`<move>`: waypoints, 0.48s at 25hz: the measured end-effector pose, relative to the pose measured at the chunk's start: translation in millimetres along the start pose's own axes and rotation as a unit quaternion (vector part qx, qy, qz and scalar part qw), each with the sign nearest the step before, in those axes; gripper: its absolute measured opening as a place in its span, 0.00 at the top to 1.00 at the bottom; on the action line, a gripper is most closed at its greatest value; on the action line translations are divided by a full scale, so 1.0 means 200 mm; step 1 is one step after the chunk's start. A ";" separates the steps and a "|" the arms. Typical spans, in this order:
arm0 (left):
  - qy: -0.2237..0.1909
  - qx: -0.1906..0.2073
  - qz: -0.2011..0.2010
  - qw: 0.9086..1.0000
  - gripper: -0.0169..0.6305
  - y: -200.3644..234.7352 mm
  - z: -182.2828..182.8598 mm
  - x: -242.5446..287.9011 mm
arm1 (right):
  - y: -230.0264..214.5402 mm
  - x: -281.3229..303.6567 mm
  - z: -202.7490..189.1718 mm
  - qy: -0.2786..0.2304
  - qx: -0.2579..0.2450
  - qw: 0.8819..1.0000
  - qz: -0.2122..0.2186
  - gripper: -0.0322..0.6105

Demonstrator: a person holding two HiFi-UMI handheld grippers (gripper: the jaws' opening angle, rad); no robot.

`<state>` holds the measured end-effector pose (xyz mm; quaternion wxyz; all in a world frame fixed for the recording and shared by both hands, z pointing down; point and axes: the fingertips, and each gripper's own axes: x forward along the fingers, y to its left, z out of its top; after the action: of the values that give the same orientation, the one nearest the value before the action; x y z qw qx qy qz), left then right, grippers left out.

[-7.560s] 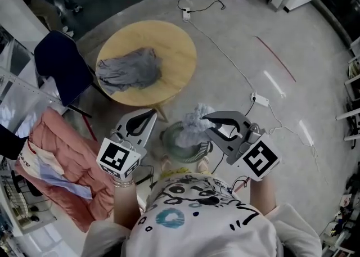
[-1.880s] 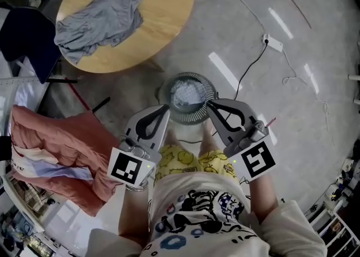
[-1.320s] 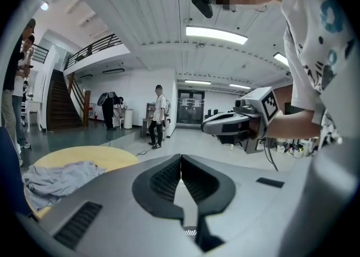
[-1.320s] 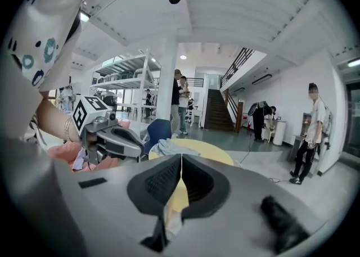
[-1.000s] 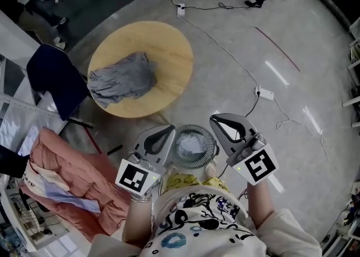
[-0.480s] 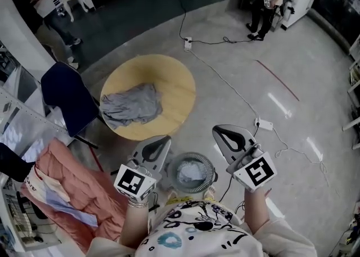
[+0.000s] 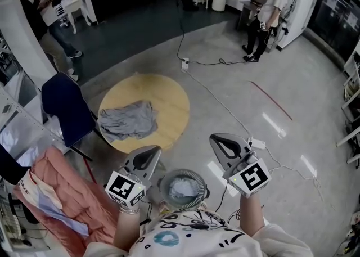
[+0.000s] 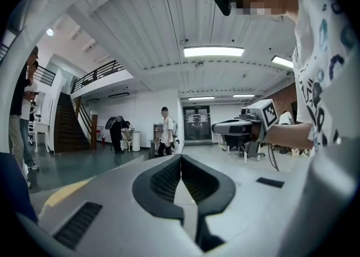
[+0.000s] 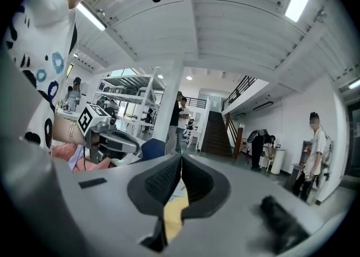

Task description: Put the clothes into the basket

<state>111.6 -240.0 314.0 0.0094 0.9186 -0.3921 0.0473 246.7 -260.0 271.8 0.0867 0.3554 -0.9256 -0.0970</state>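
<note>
The left gripper [image 7: 151, 153] and right gripper [image 7: 218, 140] flank the basket [image 7: 194, 176], both closed and empty; a grey garment [image 7: 128, 120] lies beyond the basket, up-left on the round table [image 7: 169, 104], stretched crosswise; the left gripper looks nearer.

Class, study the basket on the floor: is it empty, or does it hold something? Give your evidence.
Not empty. The head view shows a pale crumpled cloth lying inside the basket, within its round rim.

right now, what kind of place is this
Probably a big open workshop or lab hall: polished concrete floor crossed by cables, a staircase to a railed mezzanine, and a round wooden table.
</note>
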 end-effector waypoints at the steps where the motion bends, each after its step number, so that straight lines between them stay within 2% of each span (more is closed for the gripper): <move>1: 0.000 -0.002 0.003 1.000 0.95 0.00 0.00 -0.01 | 0.00 -0.01 0.01 0.000 -0.004 1.000 0.000 0.90; 8: 0.006 0.002 0.009 1.000 0.95 0.00 -0.01 -0.05 | 0.02 -0.03 0.04 0.004 -0.040 0.999 0.004 0.90; 12: 0.004 0.012 0.009 1.000 0.95 0.00 0.00 -0.06 | 0.06 -0.02 0.03 0.004 -0.038 0.999 0.014 0.90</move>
<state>103.0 -230.8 312.3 -0.0006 0.9150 -0.3996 0.0560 241.0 -247.8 269.0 0.1052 0.3393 -0.9258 -0.1295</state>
